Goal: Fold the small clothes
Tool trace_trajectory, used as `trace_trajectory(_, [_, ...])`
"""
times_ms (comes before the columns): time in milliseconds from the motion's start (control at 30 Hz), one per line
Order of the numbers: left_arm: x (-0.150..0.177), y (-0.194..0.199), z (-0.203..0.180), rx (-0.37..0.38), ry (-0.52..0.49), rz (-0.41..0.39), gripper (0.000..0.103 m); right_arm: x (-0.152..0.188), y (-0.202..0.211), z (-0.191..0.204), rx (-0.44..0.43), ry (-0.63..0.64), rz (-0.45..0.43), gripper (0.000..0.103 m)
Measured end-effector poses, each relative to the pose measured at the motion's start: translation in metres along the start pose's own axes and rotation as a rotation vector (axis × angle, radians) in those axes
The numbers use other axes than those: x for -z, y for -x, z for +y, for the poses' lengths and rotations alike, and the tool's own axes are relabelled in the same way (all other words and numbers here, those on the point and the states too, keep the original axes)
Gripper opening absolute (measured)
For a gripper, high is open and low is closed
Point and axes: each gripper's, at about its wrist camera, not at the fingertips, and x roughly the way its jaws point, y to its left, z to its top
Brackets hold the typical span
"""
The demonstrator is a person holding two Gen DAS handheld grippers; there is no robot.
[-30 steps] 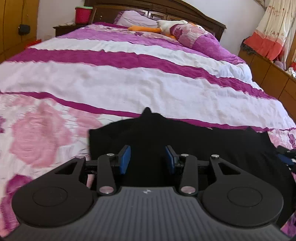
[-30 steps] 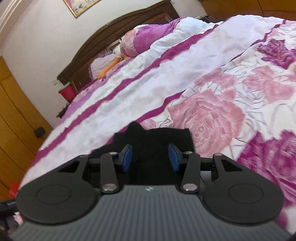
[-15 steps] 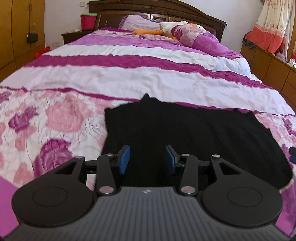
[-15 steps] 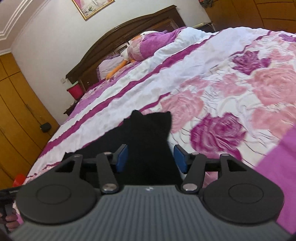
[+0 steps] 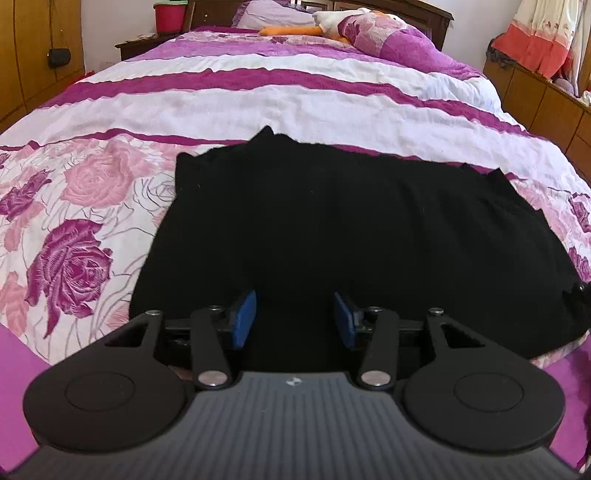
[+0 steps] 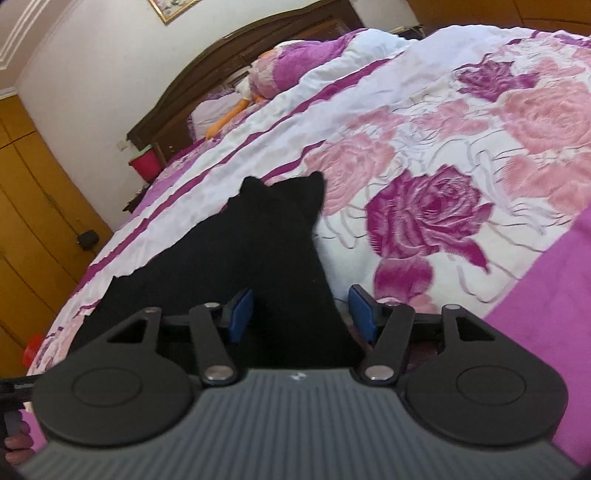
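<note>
A black garment (image 5: 351,229) lies spread flat on the floral bedspread (image 5: 81,206), near the foot of the bed. My left gripper (image 5: 294,317) is open and empty, hovering over the garment's near edge. In the right wrist view the same garment (image 6: 258,251) stretches away to the left. My right gripper (image 6: 301,314) is open and empty over the garment's right end, its blue pads (image 6: 364,312) apart.
A folded purple quilt (image 5: 391,40) and an orange and white plush toy (image 5: 295,27) lie at the headboard. A red bin (image 5: 168,16) stands on a nightstand at the left. Wooden cabinets (image 5: 546,110) line the right side. Wardrobes (image 6: 33,206) stand to the left.
Both grippers have pulled back toward the foot of the bed, so more of the garment shows. The right gripper's jaws have opened wider. The garment lies flat on the bed.
</note>
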Motion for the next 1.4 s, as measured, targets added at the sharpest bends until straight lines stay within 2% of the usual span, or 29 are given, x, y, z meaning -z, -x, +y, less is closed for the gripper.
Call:
trace_trajectory(267, [0.003,-0.005,-0.006,-0.018,-0.024,-0.006,0.060,0.007,-0.012,-0.005,-0.063,-0.057,-0.043,0.060])
trace_trajectory(500, [0.003,-0.005,-0.008,-0.027,-0.028,-0.004,0.061,0.010,-0.008,-0.007,-0.069,-0.085,-0.052,0.058])
trace_trajectory(767, [0.004,-0.006,-0.011,-0.037,-0.032,-0.007,0.062,0.005,-0.004,-0.015,-0.156,-0.253,0.032,0.060])
trace_trajectory(900, [0.005,-0.005,-0.011,-0.036,-0.036,-0.010,0.062,0.005,-0.018,-0.018,-0.206,-0.346,0.015,0.060])
trace_trajectory(1000, [0.005,-0.005,-0.011,-0.032,-0.036,-0.012,0.062,0.007,-0.025,-0.011,-0.200,-0.344,-0.014,0.059])
trace_trajectory(1067, [0.007,-0.005,-0.011,-0.031,-0.040,-0.015,0.062,0.008,-0.027,-0.005,-0.189,-0.329,-0.028,0.055])
trace_trajectory(1133, [0.007,-0.005,-0.011,-0.031,-0.045,-0.016,0.063,0.009,-0.031,0.000,-0.182,-0.330,-0.030,0.042])
trace_trajectory(1233, [0.008,-0.004,-0.010,-0.025,-0.044,-0.019,0.063,0.009,-0.036,-0.003,-0.186,-0.360,-0.025,0.030])
trace_trajectory(1400, [0.009,-0.004,-0.009,-0.018,-0.050,-0.028,0.064,0.011,-0.033,-0.007,-0.197,-0.377,-0.041,0.025])
